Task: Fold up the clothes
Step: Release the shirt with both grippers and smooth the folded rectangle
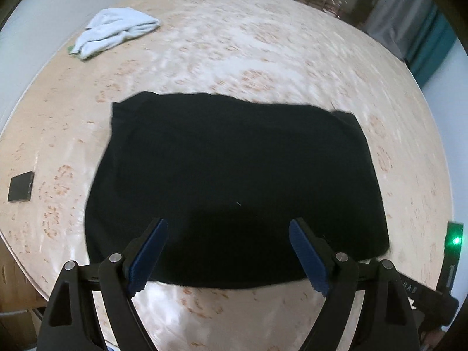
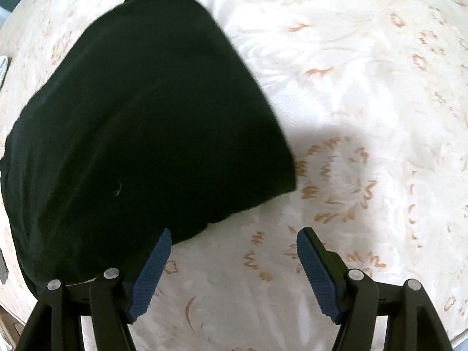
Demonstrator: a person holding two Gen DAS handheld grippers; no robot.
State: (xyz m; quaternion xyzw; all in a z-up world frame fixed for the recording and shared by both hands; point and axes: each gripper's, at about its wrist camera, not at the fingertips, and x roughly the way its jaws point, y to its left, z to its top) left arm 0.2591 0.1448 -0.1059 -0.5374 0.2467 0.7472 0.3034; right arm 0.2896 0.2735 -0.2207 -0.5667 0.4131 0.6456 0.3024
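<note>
Garment [image 1: 234, 181], black, folded into a rough rectangle, lies flat on your counter [image 1: 263, 52], which wears a cream cloth with orange motifs. Your left hand-held gripper [image 1: 228, 251] hovers over the garment's near edge, blue pads spread wide, nothing between them. Your right hand-held gripper [image 2: 234, 266] sits just off the garment's near right corner [image 2: 286, 175], pointing down at bare cloth; jaws spread, nothing pinched, left pad overlapping the garment's edge in view. Beyond the garment's far left corner, a crumpled pale towel [image 1: 117, 32]. Left of the garment, well apart, a small dark flat box [image 1: 21, 186].
</note>
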